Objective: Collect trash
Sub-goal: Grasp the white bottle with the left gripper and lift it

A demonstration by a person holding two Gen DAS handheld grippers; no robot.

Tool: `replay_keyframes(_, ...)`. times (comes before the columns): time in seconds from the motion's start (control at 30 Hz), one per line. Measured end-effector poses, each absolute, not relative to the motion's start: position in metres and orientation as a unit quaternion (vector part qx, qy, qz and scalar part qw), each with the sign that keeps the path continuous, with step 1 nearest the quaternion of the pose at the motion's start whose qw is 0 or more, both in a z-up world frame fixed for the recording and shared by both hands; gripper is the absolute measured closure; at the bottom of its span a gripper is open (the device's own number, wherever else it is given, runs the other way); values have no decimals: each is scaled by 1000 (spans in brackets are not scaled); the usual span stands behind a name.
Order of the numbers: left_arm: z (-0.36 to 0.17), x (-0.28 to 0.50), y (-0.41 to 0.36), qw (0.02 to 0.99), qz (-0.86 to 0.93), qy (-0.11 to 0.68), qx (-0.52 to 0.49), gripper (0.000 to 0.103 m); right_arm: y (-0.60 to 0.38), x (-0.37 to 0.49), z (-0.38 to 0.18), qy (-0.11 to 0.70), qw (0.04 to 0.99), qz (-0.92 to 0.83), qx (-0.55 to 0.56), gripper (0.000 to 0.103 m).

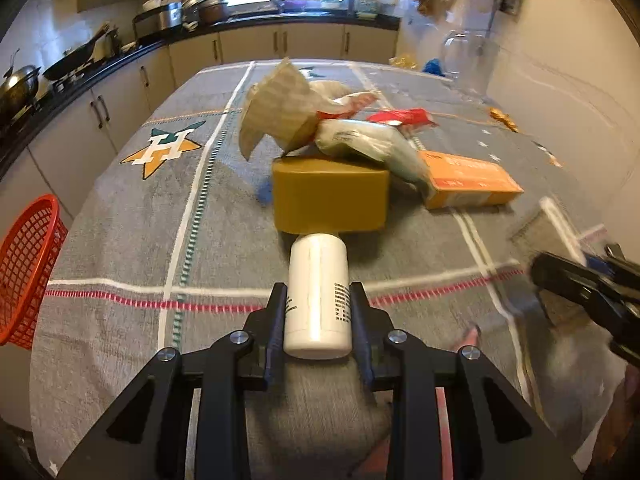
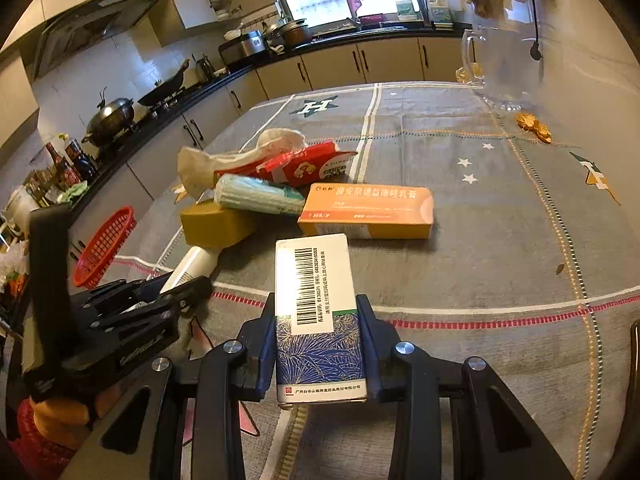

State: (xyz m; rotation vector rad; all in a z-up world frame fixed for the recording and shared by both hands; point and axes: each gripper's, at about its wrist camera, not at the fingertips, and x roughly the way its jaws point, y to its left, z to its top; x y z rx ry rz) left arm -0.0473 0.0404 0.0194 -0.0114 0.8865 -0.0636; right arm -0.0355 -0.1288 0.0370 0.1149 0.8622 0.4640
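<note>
Between the left fingers (image 1: 319, 304) lies a white bottle (image 1: 318, 292), clamped on both flanks near its rear end; the pads press its sides and leave no gap. Its long axis runs straight ahead along the fingers, and its far end touches or nearly touches a tan block (image 1: 330, 194) just beyond. Between the right fingers (image 2: 319, 334) sits a blue-and-white box (image 2: 318, 316), gripped across its narrow width at a moderate opening, with its long axis likewise pointing away from the hand and its barcode face upward.

Past both held things, on the grey cloth surface (image 1: 132, 240), the remaining litter is heaped together: crumpled paper (image 1: 276, 108), a red wrapper (image 2: 304, 164), a pale tube (image 2: 258, 196) and an orange box (image 2: 366, 210) lying crosswise to the right fingers.

Off the surface's left edge, well to the left of the left fingers, hangs a red basket (image 1: 28, 268). That sideways offset is probably what the coming move turns on. The left hand is the nearer one, so its bottle would likely go first, carried leftward and tipped in.
</note>
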Motion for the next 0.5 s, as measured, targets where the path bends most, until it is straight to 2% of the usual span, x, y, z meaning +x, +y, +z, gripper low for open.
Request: replay_keyframes(0.5, 33, -90, 61, 925, -45, 378, -17, 74, -89, -48, 33, 416, 877, 240, 12, 64)
